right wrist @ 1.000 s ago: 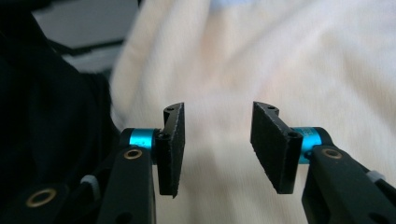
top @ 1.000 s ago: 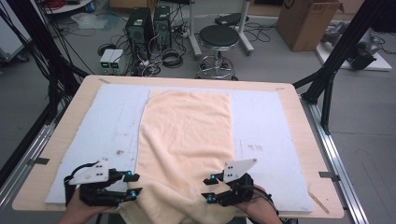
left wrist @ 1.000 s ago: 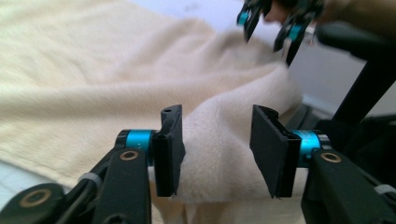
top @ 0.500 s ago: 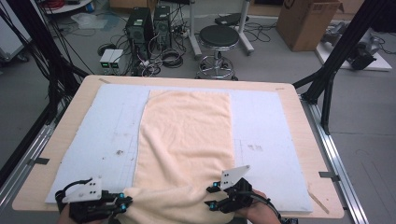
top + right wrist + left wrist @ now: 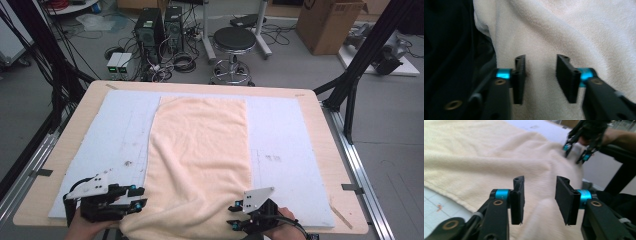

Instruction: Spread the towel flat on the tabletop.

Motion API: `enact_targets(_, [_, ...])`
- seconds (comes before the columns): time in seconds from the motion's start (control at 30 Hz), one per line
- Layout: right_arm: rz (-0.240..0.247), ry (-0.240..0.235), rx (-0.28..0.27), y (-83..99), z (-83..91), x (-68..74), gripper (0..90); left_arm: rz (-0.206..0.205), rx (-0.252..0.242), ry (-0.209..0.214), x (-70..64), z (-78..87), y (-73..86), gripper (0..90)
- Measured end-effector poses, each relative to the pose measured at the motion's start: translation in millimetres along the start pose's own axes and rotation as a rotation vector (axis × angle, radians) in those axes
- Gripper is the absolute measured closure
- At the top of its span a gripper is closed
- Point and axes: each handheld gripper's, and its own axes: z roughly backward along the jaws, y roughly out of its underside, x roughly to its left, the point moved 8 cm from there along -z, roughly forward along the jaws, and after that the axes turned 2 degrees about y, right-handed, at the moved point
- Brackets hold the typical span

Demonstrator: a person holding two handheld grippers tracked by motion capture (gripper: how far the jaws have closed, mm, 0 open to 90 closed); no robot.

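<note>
Claws, two: left claw (image 5: 136, 197) and right claw (image 5: 235, 223), both with jaws spread, holding nothing, each poised at the near edge of one cream towel (image 5: 200, 145). Towel lies lengthwise down one pale blue mat (image 5: 115, 130) on the wooden surface (image 5: 320, 107), near end rumpled and hanging off. One stool (image 5: 235, 42) beyond.

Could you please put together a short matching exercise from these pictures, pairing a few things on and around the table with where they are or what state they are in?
Things:
1. towel
2. left gripper
3. stool
4. cardboard box

Places or states:
A. on the floor at the far right, beyond the table
B. spread along the middle of the table, near end hanging over the edge
C. jaws open, towel between them
D. on the floor just past the table's far edge

Pairs: 1-B, 2-C, 3-D, 4-A
</note>
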Motion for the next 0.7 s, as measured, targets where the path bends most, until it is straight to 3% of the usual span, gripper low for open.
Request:
enact_targets(0.1, [-0.012, -0.010, 0.005, -1.4, -1.1, -2.6, 75.3, -0.009, 0.101, -0.016, 7.1, -15.1, 13.4, 59.3])
enact_targets(0.17, [-0.015, -0.016, 0.005, -1.6, -0.9, -5.6, 83.7, -0.038, 0.183, 0.004, 4.5, -21.4, 23.4, 58.5])
enact_targets(0.27, [-0.006, -0.037, -0.002, -1.1, -0.3, -6.5, 86.4, -0.083, 0.278, 0.003, -0.9, -25.8, 37.0, 63.3])
enact_targets(0.43, [0.000, -0.078, 0.005, 3.0, 13.4, -5.3, 87.1, -0.080, 0.256, -0.022, 0.7, -22.2, 39.7, 73.6])
enact_targets(0.57, [-0.003, -0.148, 0.016, 7.4, 26.0, 2.9, 85.1, -0.075, 0.261, -0.013, -1.7, -15.9, 43.3, 76.8])
enact_targets(0.63, [-0.032, -0.173, -0.021, 7.2, 30.3, 1.4, 78.1, -0.063, 0.255, -0.011, -3.6, -12.6, 44.4, 76.3])
enact_targets(0.67, [-0.056, -0.159, -0.050, 5.5, 31.5, -1.7, 66.1, -0.066, 0.249, -0.014, -3.6, -11.2, 43.7, 74.5])
enact_targets(0.7, [-0.092, -0.134, -0.076, 3.9, 32.8, -7.0, 64.8, -0.067, 0.234, -0.019, -3.7, -10.6, 41.8, 72.8])
